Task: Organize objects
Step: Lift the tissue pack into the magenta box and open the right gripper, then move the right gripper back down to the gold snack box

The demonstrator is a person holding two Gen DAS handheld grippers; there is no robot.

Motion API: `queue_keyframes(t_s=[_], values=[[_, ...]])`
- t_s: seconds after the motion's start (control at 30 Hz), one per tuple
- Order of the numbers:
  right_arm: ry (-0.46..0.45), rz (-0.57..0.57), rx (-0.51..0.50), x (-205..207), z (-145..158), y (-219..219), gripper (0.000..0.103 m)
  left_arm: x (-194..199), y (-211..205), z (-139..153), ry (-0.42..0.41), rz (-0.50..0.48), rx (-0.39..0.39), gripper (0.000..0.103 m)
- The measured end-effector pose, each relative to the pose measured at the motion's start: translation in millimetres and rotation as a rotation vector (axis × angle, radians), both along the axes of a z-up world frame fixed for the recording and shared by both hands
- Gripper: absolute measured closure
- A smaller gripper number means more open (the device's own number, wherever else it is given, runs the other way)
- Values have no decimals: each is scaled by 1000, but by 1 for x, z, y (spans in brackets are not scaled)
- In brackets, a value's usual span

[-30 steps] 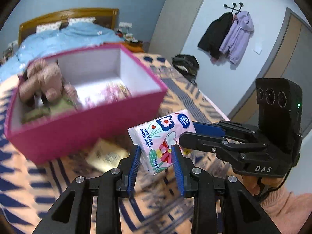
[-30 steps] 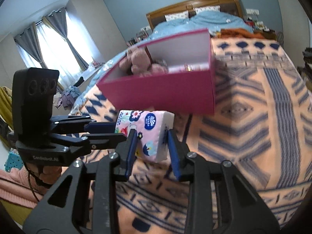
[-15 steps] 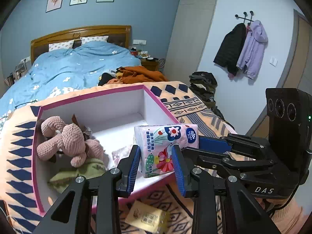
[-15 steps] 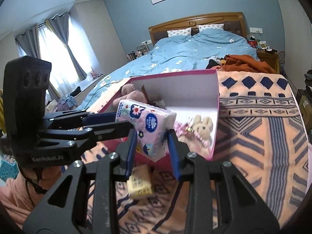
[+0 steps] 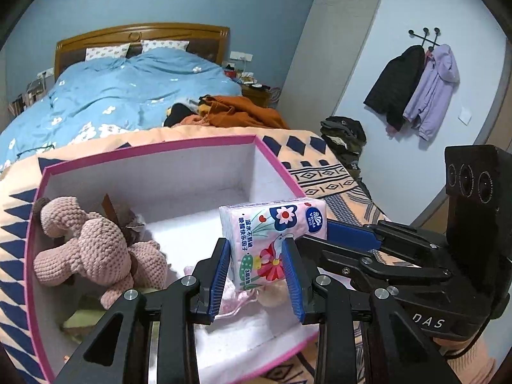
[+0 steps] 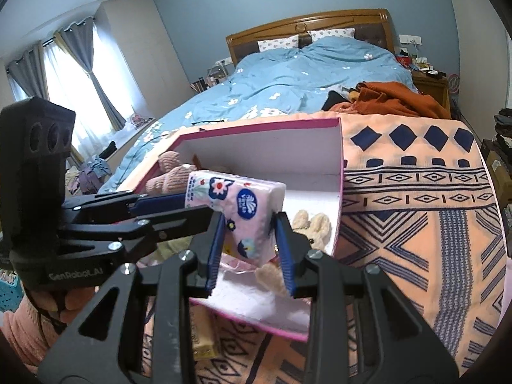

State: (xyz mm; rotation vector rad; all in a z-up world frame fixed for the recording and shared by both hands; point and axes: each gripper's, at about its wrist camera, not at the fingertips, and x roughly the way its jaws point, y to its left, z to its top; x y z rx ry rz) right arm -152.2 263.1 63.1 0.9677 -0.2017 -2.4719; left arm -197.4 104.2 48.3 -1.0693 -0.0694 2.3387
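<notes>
Between both grippers' fingers, tissue pack (image 5: 272, 240)

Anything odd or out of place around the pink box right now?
One item sits outside the pink box: a yellowish packet on the patterned blanket by its near wall. Also, both the left gripper and right gripper clamp one tissue pack.

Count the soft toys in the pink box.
2: a pink knitted toy at the box's left end, and a cream plush by its right wall, partly behind the tissue pack. More may be hidden.
</notes>
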Motion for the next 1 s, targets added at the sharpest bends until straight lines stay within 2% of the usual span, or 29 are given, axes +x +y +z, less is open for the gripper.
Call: queue_keyframes(t_s=[0.3,0.47,0.57,0.63,0.67,0.83,1.0], values=[[-63,-35,26,-31,-16,2,68,-34,3,-27,-110,29,33,70],[-73,-65,20,-35,-21,5,68,-36,4,-29,-87,64,1,68],[-59,-63,31,-28,-21,5,68,-23,0,-21,-14,62,-13,62],[-48,-61,31,-21,-20,6,68,-12,-4,-15,30,65,-19,48],[-39,-57,25,-17,-19,7,68,-4,-6,-11,60,63,-23,47],[9,-30,-29,12,-12,10,68,40,-22,12,203,45,-11,25],[83,25,-82,55,0,10,67,88,-43,21,278,25,15,22]])
